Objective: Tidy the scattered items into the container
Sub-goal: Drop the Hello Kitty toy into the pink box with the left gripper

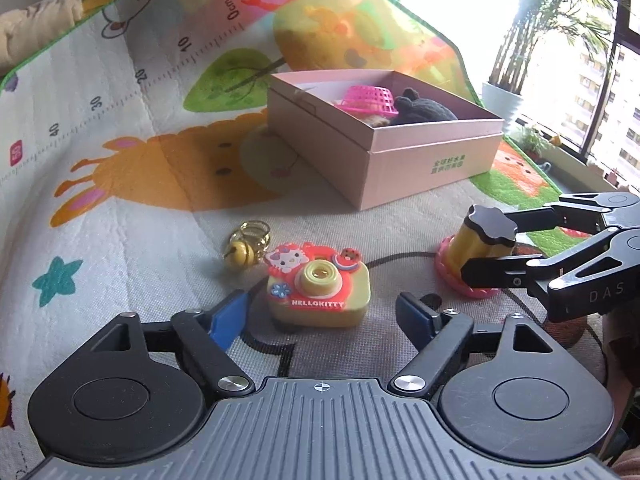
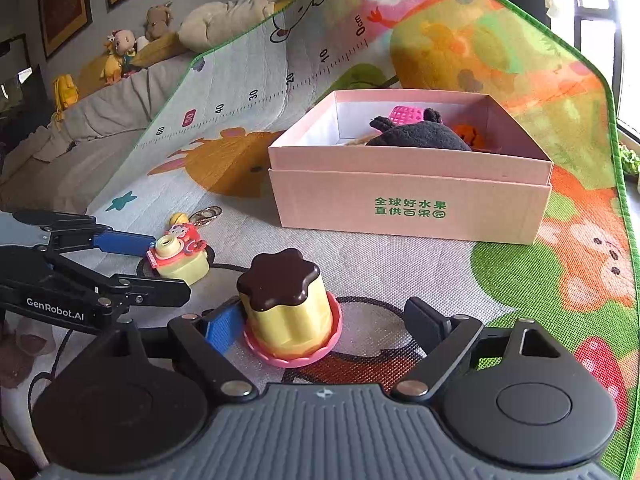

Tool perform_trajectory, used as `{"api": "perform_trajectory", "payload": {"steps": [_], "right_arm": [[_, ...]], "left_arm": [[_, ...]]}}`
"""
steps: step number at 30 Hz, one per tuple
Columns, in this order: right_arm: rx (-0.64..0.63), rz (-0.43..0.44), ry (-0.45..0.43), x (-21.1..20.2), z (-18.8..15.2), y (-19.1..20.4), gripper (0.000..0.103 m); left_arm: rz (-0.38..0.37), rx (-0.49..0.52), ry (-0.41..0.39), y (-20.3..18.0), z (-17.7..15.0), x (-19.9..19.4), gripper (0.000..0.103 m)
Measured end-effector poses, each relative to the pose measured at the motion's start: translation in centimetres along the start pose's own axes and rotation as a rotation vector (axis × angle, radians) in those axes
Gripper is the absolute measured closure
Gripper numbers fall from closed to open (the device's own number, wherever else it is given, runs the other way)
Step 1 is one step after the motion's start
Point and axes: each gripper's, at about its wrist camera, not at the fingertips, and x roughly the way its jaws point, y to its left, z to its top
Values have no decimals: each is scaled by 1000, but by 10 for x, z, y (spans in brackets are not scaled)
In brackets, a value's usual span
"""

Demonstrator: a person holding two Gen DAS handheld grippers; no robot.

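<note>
**Two open grippers, two toys that could slip or tip**

The left gripper (image 1: 320,312), jaws apart, brackets the yellow plastic Hello Kitty toy camera (image 1: 318,290) at the frame's lower centre; nothing is clamped. The right gripper (image 2: 320,320), also spread, straddles the yellow pudding-shaped toy with brown top and pink base (image 2: 290,306). An off-centre closure could topple the pudding toy or skid the camera. The pink cardboard box (image 2: 412,204) lies beyond.

Daylight floods in from the window (image 1: 460,12) behind the pink box (image 1: 400,168), blown out to white glare there. The mat (image 1: 132,168) is evenly lit, shadows soft. Fisheye bending curves both views' edges; focus stays sharp.
</note>
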Motion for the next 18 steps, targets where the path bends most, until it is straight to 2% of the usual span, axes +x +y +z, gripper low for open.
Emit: {"api": "perform_trajectory", "payload": {"steps": [2, 5, 18], "right_arm": [[0, -2, 4, 1, 0, 0, 13], [2, -4, 3, 1, 0, 0, 13], [35, 11, -2, 0, 1, -5, 8]], "left_arm": [[7, 24, 2, -5, -1, 2, 9], [22, 45, 4, -10, -2, 3, 8], [66, 22, 19, -12, -3, 1, 4]]}}
